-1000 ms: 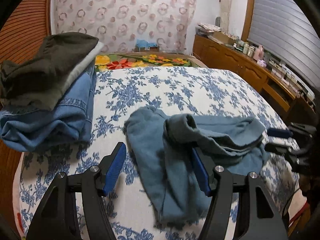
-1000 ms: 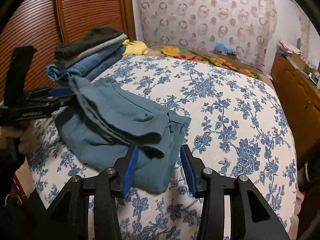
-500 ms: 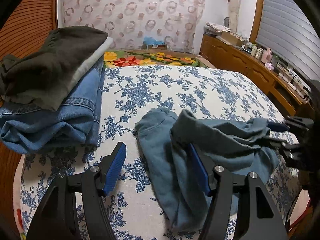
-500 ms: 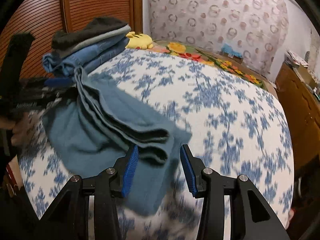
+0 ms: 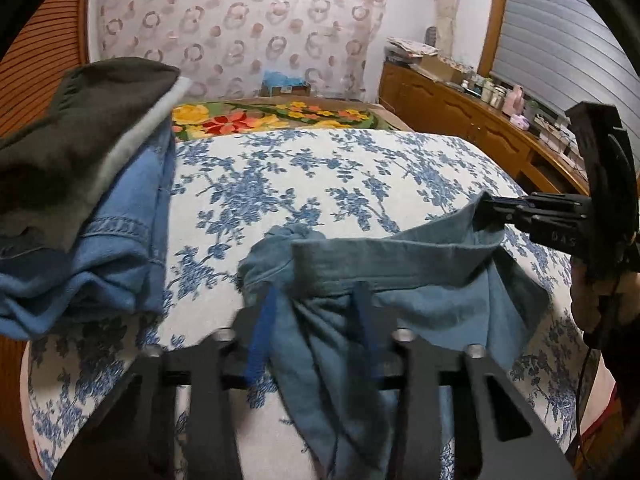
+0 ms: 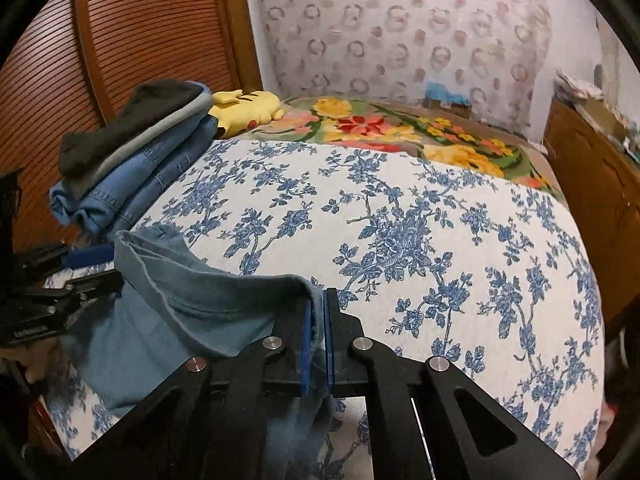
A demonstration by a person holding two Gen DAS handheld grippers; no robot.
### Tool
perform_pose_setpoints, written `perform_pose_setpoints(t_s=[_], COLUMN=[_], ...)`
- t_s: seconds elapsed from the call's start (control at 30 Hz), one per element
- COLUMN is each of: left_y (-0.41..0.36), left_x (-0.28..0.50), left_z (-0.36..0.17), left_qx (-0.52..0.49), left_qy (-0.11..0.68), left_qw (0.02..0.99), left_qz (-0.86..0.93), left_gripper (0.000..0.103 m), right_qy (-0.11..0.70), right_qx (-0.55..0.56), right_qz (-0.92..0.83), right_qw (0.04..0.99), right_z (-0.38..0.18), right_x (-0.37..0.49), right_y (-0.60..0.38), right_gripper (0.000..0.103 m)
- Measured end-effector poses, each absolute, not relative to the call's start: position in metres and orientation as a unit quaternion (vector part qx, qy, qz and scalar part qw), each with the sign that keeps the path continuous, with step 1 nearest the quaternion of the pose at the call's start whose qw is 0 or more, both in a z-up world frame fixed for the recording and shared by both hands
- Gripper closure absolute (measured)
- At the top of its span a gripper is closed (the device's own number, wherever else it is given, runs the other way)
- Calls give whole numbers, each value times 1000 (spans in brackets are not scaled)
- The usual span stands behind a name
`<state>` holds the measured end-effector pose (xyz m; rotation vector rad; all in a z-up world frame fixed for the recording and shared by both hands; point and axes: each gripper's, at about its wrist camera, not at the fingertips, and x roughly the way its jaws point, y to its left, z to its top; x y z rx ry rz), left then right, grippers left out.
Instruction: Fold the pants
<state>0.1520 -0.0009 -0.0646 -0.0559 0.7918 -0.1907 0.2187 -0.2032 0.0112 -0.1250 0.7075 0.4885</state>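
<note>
The teal-blue pants (image 5: 400,256) hang stretched between my two grippers above the flowered bed sheet (image 5: 320,176). In the left wrist view my left gripper (image 5: 314,328) has bunched cloth between its blurred fingers, and its jaws are closing on it. My right gripper (image 5: 486,206) pinches the far corner of the folded edge. The right wrist view shows the right gripper (image 6: 320,300) with its blue pads closing tight on the pants (image 6: 192,304). At that view's left edge the left gripper (image 6: 114,266) holds the other raised end.
A stack of folded clothes (image 5: 80,200), jeans under grey and dark garments, lies at the bed's left. A yellow plush toy (image 6: 244,108) and a bright flowered blanket (image 5: 280,116) sit behind. A wooden dresser (image 5: 460,112) runs along the right, and a slatted wardrobe (image 6: 120,40) stands on the left.
Both grippers' jaws have closed in on the pants. The folded edge has risen off the sheet and now runs taut between them. The right gripper has shifted sideways with the cloth.
</note>
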Motion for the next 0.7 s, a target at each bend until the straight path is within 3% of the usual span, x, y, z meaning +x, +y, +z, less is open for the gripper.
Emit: perform_pose_setpoints(t_s=[0.1,0.2,0.47,0.7], left_y=[-3,1,6,9], left_x=[156,159,160,139], left_z=[-65,-61,-59,-54], left_qx=[-23,-33,-34,-41], left_qy=[385,375,381,376], left_qw=[917,921,921,921], left_qz=[-103,-99,-79,-94], left_gripper=[88,90,85,40], right_qy=[338,334,323,331], right_qx=[-60,-60,-53,-49], right_qz=[240,242,247,253], right_qw=[908,909,912,908], right_z=[14,17,19,12], right_x=[216,210,182,153], right_y=[-206,-211,-223,-231], right_gripper=[73,64,63,63])
